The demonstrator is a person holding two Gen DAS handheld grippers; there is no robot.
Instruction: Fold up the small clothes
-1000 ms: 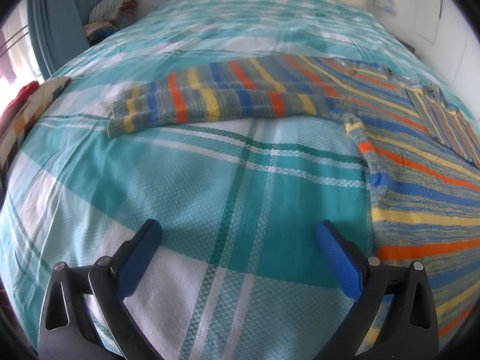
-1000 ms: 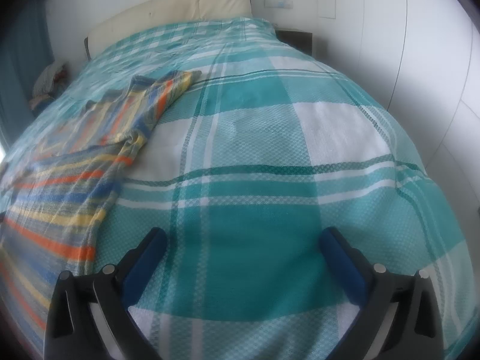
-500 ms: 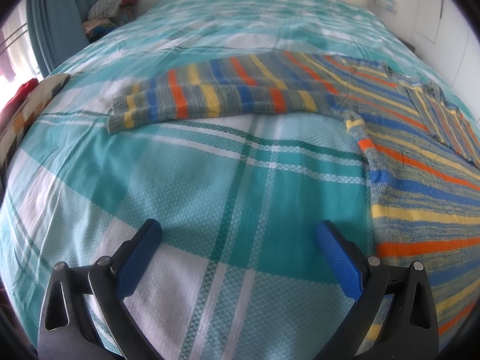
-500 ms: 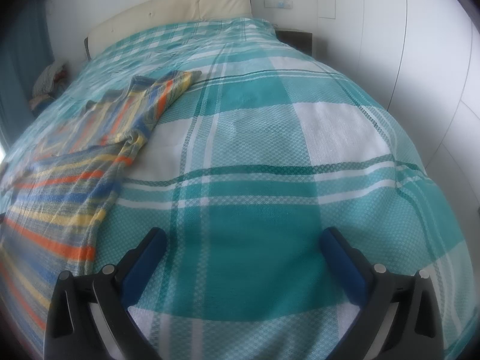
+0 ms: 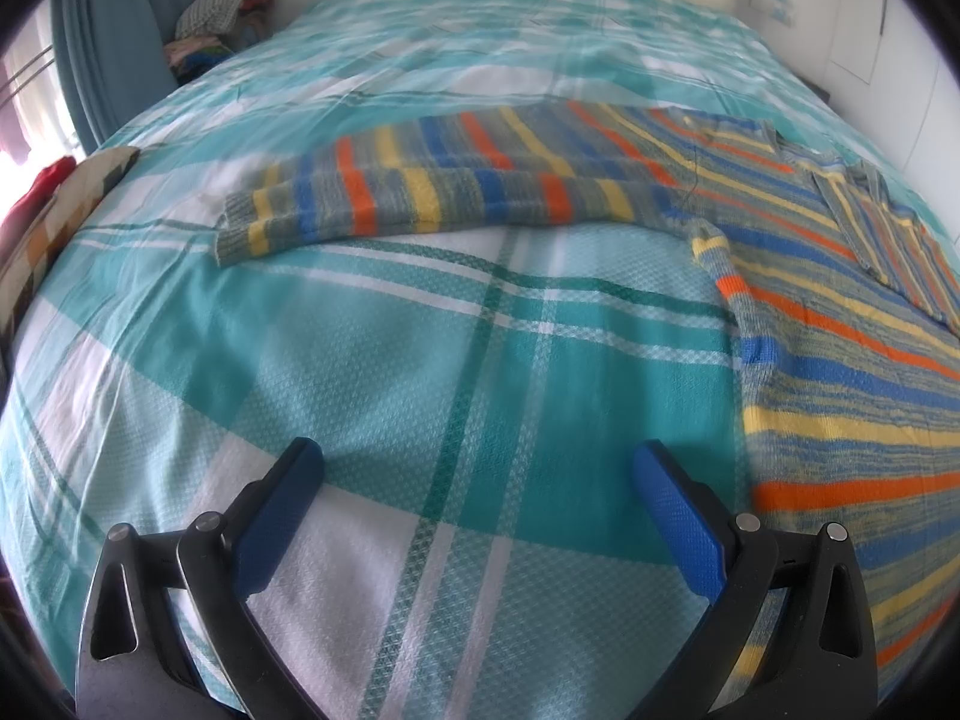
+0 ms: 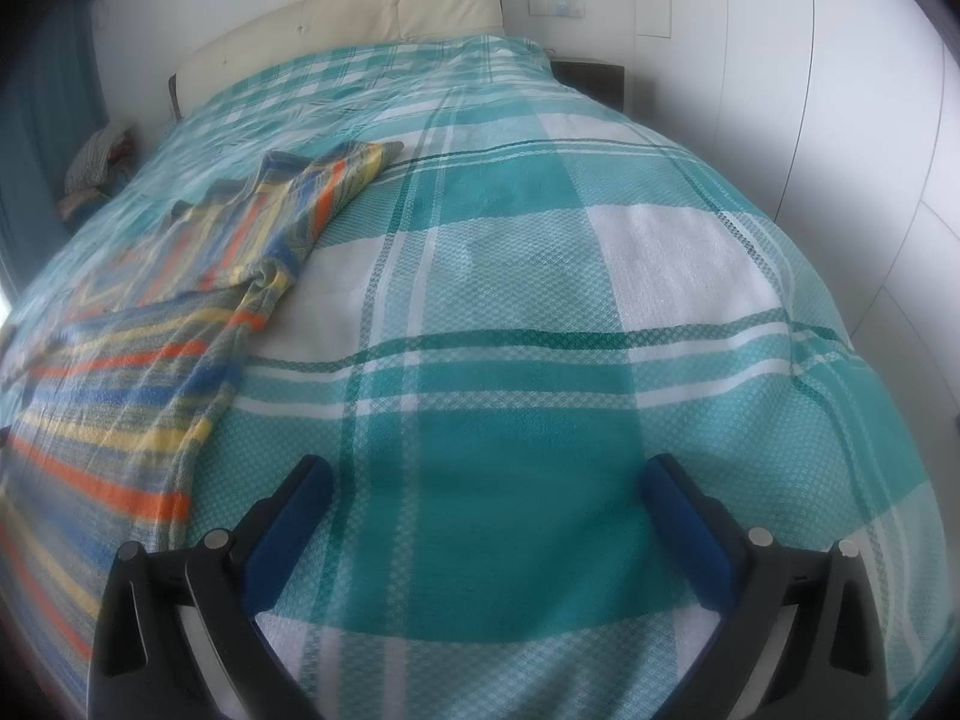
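Hovered over the bed with left gripper and right gripper both spread wide and empty, sweater flat ahead-right of left fingers, sleeve stretched well ahead; judged pre-fold, needing a sleeve-cuff pinch next.

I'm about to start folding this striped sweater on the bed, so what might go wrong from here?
Both the left gripper and the right gripper hang open over the plaid bedspread, so a pinch may catch bedspread along with the sweater. The long sleeve may trail or bunch when lifted.
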